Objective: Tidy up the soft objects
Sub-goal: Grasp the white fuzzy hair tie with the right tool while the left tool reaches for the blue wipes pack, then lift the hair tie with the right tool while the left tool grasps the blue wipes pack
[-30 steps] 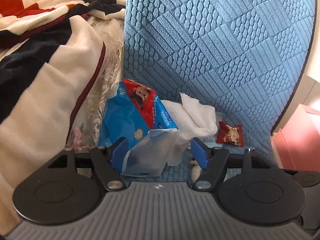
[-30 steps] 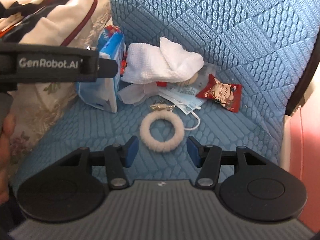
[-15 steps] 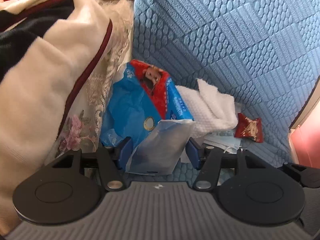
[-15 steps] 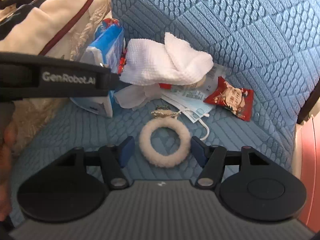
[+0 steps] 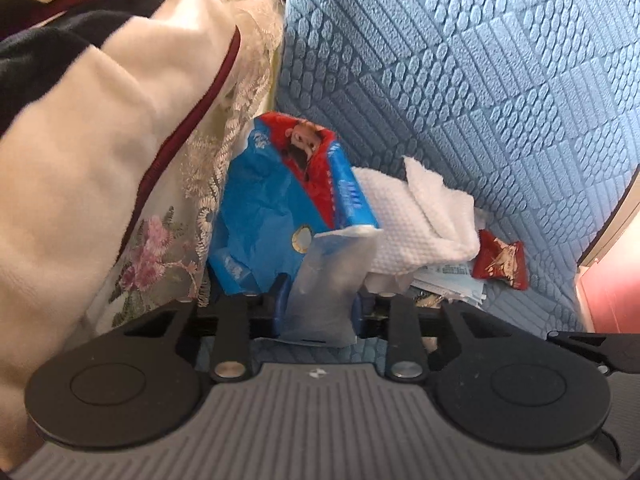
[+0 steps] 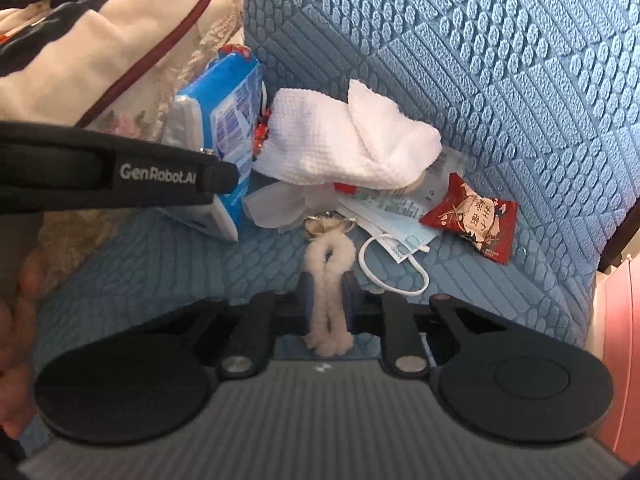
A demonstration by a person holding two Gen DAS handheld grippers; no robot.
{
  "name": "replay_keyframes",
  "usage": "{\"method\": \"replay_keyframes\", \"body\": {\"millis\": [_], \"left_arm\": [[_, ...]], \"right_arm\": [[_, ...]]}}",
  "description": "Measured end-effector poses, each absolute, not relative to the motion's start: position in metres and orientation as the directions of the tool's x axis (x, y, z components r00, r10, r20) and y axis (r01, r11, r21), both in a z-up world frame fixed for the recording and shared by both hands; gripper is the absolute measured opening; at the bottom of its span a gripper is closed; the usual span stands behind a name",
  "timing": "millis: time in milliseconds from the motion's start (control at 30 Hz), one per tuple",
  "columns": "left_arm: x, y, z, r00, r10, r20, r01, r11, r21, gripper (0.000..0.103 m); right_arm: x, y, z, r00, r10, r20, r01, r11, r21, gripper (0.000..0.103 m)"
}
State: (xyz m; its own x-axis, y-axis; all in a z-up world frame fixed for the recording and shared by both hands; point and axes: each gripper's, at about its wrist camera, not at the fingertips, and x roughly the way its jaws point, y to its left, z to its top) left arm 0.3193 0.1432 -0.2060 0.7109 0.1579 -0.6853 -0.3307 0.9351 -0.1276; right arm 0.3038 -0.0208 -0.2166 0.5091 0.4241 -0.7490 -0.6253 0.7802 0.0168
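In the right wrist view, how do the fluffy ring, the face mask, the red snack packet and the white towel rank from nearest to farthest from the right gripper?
1. Fluffy ring: squeezed between the right gripper fingers.
2. Face mask: just ahead, right.
3. Red snack packet and white towel: too close to call.

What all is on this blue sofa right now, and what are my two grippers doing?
Fluffy cream fur ring: one, cream, squeezed flat between the right jaws.
Blue and red plastic tissue pack: one, upright against the blanket; its clear end flap sits between the left jaws.
White waffle-textured cloth: one, white, crumpled over the pile by the backrest.
Red foil snack packet: one, red, right of the pile.
Light blue face mask: one, white ear loop on the seat.
Cream, black and red blanket: one, heaped left.
Blue quilted sofa: one.
Left gripper: shut on flap.
Right gripper: shut on ring.
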Motion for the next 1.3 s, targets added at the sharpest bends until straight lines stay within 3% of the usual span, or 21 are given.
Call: {"method": "replay_keyframes", "body": {"millis": [1100, 1300], "left_arm": [[0.172, 0.079, -0.151, 0.740, 0.104, -0.664, -0.333, 0.914, -0.229, 0.026], [0.166, 0.069, -0.153, 0.738, 0.080, -0.670, -0.310, 0.922, -0.231, 0.026]], "right_arm": [[0.179, -0.085, -0.180, 0.445, 0.387, -0.808, -0.612, 0.790, 0.041, 0.016], [0.175, -0.088, -0.192, 0.453, 0.330, -0.828, -0.595, 0.804, -0.005, 0.023]]}}
